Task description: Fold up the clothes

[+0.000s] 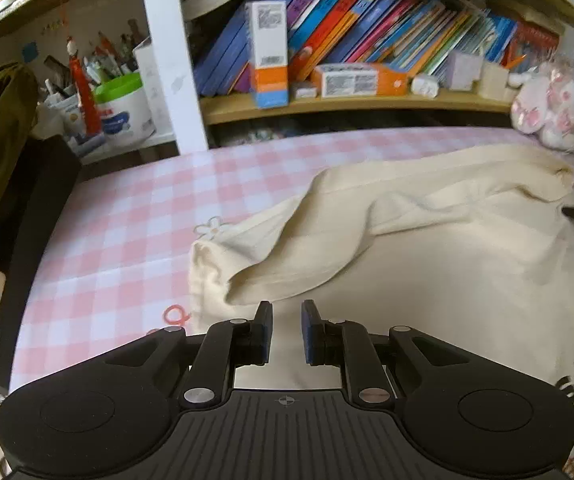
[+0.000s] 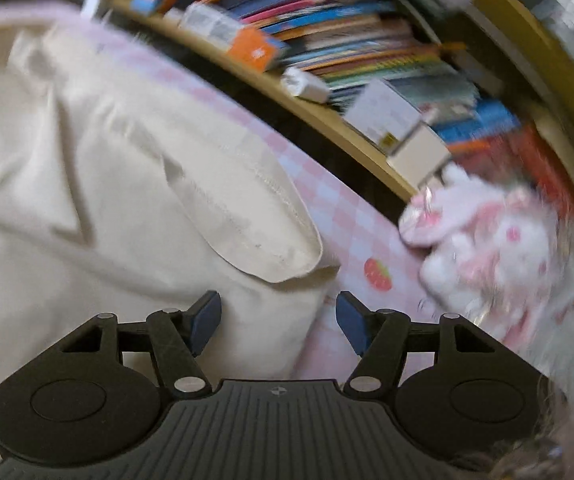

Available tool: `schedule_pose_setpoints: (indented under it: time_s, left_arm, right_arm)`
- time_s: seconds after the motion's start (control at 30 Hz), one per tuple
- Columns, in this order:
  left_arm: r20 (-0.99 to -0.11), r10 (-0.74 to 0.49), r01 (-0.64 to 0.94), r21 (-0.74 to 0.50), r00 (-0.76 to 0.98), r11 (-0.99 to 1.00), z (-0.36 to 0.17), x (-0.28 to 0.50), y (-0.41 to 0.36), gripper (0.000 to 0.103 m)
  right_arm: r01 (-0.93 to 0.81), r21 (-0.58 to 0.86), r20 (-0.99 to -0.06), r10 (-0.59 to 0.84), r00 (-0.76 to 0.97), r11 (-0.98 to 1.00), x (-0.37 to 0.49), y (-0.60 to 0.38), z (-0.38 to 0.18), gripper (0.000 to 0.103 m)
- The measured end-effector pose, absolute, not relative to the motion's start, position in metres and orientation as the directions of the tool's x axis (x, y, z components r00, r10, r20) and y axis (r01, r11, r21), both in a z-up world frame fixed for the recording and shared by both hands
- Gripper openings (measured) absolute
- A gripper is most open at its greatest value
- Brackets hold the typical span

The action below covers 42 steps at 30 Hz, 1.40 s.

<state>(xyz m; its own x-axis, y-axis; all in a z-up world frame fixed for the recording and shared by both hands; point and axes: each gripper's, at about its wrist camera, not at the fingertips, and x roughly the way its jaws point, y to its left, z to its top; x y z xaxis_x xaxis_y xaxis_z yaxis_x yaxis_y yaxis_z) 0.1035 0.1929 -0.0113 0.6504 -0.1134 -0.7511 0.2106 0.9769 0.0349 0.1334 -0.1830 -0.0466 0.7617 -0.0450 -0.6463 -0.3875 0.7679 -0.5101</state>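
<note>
Here, rumpled cream cotton garment [image 1: 427, 240]

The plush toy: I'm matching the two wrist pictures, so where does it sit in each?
Left wrist: the plush toy is at the right edge, above the cream garment, by the end of the shelf.
Right wrist: the plush toy is at right of centre, blurred, on the checked cloth right of the garment's sleeve.
Shared landmark: the orange box lying on the bookshelf.
</note>
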Motion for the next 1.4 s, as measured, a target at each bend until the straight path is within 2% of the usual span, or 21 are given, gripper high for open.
schedule_pose_setpoints:
  time_s: [0.1,0.17,0.2,0.27,0.37,0.47,0.5,0.63,0.77,0.8,0.83,0.87,0.93,1.03,1.2,1.3,1.4]
  left_arm:
    - [-0.759,-0.090,0.198,0.052,0.645,0.979,-0.015,0.108,0.197,0.017]
    - [-0.756,-0.073,0.183,0.063,0.650,0.981,-0.015,0.111,0.199,0.017]
    - [-0.753,-0.065,0.178,0.070,0.654,0.981,-0.014,0.112,0.201,0.017]
    - [-0.748,-0.049,0.169,0.086,0.662,0.982,-0.011,0.114,0.205,0.017]
    - [-0.746,-0.027,0.187,0.132,0.665,0.974,-0.011,0.112,0.209,0.018]
    - [-0.754,-0.002,0.217,0.187,0.656,0.958,-0.016,0.113,0.212,0.020]
    - [-0.758,0.005,0.233,0.206,0.652,0.950,-0.018,0.114,0.212,0.024]
    - [-0.782,-0.002,0.361,0.285,0.623,0.888,-0.031,0.119,0.198,0.026]
    - [-0.806,-0.086,0.386,0.184,0.585,0.904,-0.033,0.147,0.198,0.022]
    - [-0.818,-0.113,0.362,0.121,0.563,0.924,-0.033,0.159,0.203,0.008]
    - [-0.829,-0.142,0.334,0.057,0.541,0.941,-0.033,0.172,0.208,0.002]
    - [-0.836,-0.173,0.303,-0.008,0.520,0.953,-0.033,0.184,0.214,0.002]
    - [-0.802,-0.241,0.127,-0.205,0.546,0.971,-0.030,0.208,0.242,0.002]
    - [-0.722,-0.211,-0.189,-0.431,0.659,0.882,-0.027,0.223,0.289,0.006]
    - [-0.749,-0.049,-0.304,-0.326,0.661,0.895,-0.022,0.220,0.301,0.010]
    - [-0.719,-0.099,-0.051,-0.184,0.688,0.982,-0.009,0.206,0.262,0.011]
    - [-0.716,-0.188,0.211,-0.058,0.672,0.976,-0.010,0.194,0.210,0.011]
  right_arm:
    - [-0.429,-0.526,-0.654,-0.027,0.756,0.734,0.158,-0.179,-0.044,0.062]
    - [-0.396,-0.532,-0.648,-0.059,0.759,0.748,0.189,-0.178,-0.042,0.060]
    - [-0.357,-0.528,-0.645,-0.090,0.759,0.770,0.206,-0.181,-0.040,0.059]
    - [-0.200,-0.443,-0.640,-0.152,0.753,0.874,0.235,-0.200,-0.029,0.044]
    - [0.021,-0.254,-0.665,-0.190,0.723,0.967,0.257,-0.237,-0.013,0.043]
    - [0.009,-0.231,-0.671,-0.166,0.723,0.973,0.244,-0.250,-0.010,0.043]
    - [0.001,-0.207,-0.673,-0.143,0.726,0.978,0.237,-0.251,-0.008,0.043]
    - [-0.047,-0.106,-0.677,-0.038,0.735,0.993,0.205,-0.248,0.002,0.044]
    - [-0.114,-0.080,-0.699,0.026,0.715,0.990,0.184,-0.227,-0.003,0.045]
    - [-0.131,-0.081,-0.706,0.036,0.708,0.988,0.180,-0.220,-0.005,0.045]
    - [-0.143,-0.083,-0.711,0.041,0.701,0.986,0.178,-0.214,-0.008,0.045]
    - [-0.153,-0.086,-0.717,0.046,0.695,0.985,0.176,-0.209,-0.011,0.045]
    - [-0.161,-0.084,-0.727,0.050,0.685,0.983,0.173,-0.201,-0.015,0.045]
    - [-0.164,-0.083,-0.746,0.048,0.665,0.983,0.169,-0.193,-0.023,0.045]
    - [-0.155,-0.113,-0.764,0.014,0.645,0.981,0.169,-0.192,-0.037,0.044]
    - [-0.156,-0.105,-0.765,0.020,0.643,0.982,0.168,-0.194,-0.035,0.044]
    - [-0.179,-0.111,-0.756,0.034,0.653,0.978,0.170,-0.192,-0.031,0.044]
